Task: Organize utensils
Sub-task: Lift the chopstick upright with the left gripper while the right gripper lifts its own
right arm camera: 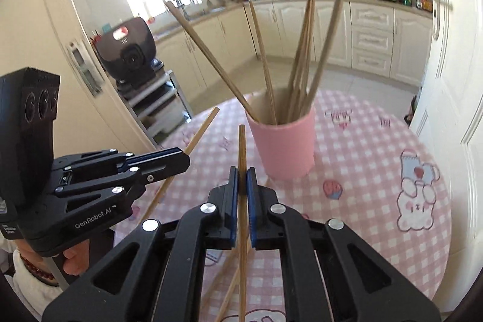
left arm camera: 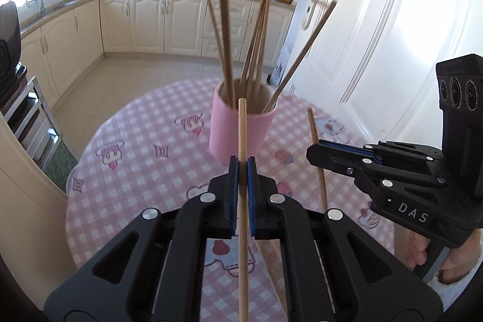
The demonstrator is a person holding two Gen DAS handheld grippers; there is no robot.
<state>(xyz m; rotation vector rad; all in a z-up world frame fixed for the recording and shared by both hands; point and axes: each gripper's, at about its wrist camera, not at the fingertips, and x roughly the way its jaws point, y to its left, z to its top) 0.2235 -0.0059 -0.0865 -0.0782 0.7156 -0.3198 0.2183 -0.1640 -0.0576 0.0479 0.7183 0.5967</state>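
My left gripper (left arm camera: pixel 242 168) has its blue pads pressed together on a pale chopstick (left arm camera: pixel 242 129), held upright just in front of the pink cup (left arm camera: pixel 238 129). My right gripper (right arm camera: pixel 242 177) is likewise clamped on a darker chopstick (right arm camera: pixel 242 147), upright, near the front left of the cup. The cup stands on the pink checked tablecloth (left arm camera: pixel 135 147) and contains a bundle of chopsticks (left arm camera: pixel 256 44) leaning against its rim. More loose chopsticks (right arm camera: pixel 229 285) lie on the cloth in front of the cup, beneath my grippers.
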